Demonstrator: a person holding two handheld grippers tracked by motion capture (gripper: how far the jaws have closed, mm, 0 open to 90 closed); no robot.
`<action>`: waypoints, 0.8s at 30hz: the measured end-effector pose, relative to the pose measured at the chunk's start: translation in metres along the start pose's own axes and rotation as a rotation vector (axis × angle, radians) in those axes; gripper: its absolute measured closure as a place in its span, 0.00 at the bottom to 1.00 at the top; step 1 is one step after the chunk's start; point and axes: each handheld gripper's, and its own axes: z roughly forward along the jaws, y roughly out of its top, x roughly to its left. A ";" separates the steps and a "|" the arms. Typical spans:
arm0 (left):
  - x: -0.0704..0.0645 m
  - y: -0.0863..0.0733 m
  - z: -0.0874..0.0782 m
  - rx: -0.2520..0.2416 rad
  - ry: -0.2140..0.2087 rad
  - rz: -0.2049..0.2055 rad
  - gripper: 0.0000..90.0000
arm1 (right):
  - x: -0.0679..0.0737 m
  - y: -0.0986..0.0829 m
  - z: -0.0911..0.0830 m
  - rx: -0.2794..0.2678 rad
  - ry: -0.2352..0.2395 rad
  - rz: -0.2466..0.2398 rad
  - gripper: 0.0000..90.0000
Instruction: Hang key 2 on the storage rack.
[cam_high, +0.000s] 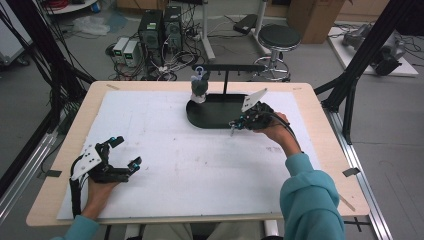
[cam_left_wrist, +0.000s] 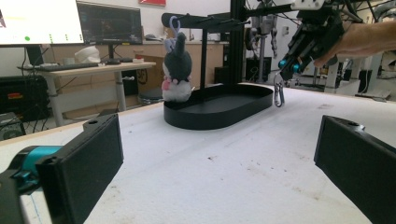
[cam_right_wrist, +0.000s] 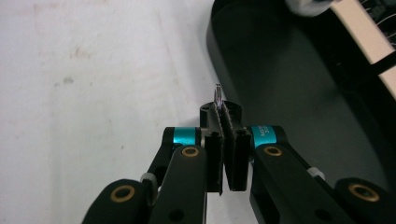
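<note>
Carabiner (cam_left_wrist: 279, 94) hangs pinched in the right gripper (cam_high: 236, 123), jaws closed on it, just off the black tray (cam_high: 210, 120) rim; plush keychain (cam_high: 199, 88) sits at eleven o'clock. Left gripper (cam_high: 126, 151), jaws open, rests well apart.

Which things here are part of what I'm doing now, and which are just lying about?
In the job:
- right hand-held gripper, shut on the metal clip
- black stand with oval tray
- plush toy standing on the tray

Lying about:
- left hand-held gripper, open, idle on the white mat
- stool
- computers on the floor
</note>
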 end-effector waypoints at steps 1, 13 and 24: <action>0.000 0.000 0.000 0.000 0.000 0.000 0.02 | -0.001 0.002 -0.002 -0.012 -0.006 0.009 0.98; 0.000 0.000 0.000 0.001 -0.002 0.003 0.02 | -0.013 0.026 -0.026 -0.103 -0.065 0.052 0.99; 0.000 0.000 0.000 0.001 -0.002 0.006 0.02 | -0.025 0.045 -0.041 -0.169 -0.130 0.088 0.98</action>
